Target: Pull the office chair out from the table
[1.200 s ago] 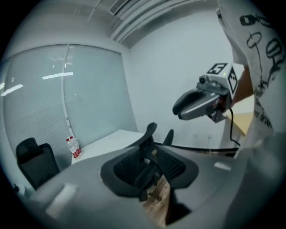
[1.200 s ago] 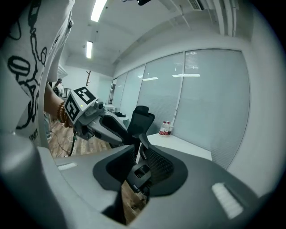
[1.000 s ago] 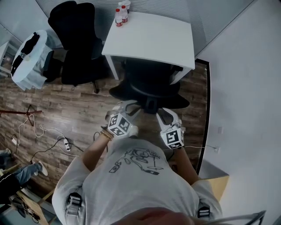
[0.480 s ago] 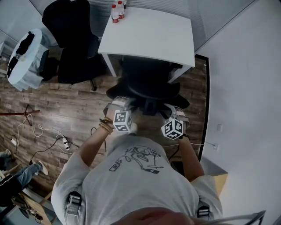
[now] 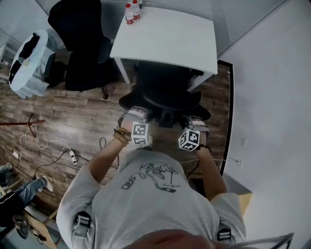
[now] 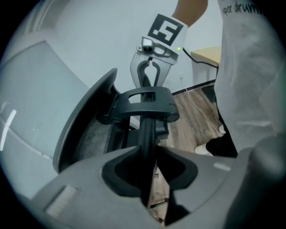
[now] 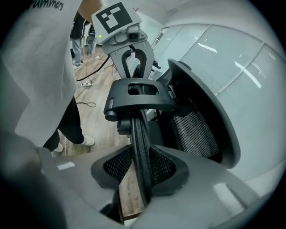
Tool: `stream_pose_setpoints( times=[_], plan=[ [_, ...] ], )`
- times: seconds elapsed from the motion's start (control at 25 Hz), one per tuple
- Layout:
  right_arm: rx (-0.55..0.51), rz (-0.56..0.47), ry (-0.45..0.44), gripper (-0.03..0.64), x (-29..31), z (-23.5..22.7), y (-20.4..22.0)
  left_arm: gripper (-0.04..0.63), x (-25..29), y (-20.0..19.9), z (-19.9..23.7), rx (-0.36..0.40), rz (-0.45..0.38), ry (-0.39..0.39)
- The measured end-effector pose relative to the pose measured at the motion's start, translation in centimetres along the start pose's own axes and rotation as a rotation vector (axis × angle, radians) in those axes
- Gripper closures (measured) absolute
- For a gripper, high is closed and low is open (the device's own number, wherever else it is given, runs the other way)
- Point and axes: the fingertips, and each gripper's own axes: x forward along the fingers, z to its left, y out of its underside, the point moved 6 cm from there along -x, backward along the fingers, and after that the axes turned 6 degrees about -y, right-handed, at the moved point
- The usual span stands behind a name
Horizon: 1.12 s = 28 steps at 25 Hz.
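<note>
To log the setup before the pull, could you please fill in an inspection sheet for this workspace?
Surface: white table, two bottles at its far left corner.
Job's things: office chair tucked under the table, back toward the person.
Clutter: nothing seen beyond the bottles.
Tools: left tool and right tool each straddle the chair's top rim, jaws closing, not yet clamped.
Cables: loose cables on the wood floor, left.
Surroundings: second black chair, round table, bystander's legs.
</note>
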Motion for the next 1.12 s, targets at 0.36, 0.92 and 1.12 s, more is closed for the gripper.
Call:
stream_pose_setpoints(
  times=[0.36, 0.92, 1.12],
  plan=[
    [-0.027, 0.012, 0.002, 0.499, -0.3, 1.2, 0.0, 0.495, -0.4, -0.3, -1.3, -0.011, 0.007, -0.002],
    [-0.017, 0.015, -0.021, 0.495, -2.3, 5.7, -0.2, 0.499, -3.2, -1.2, -5.6, -0.019, -0.015, 0.019],
    [-0.001, 0.017, -0.035, 0.494, -3.1, 7.5, -0.2, 0.5, -4.3, -1.8, -7.5, -0.022, -0.006, 0.024]
  ],
)
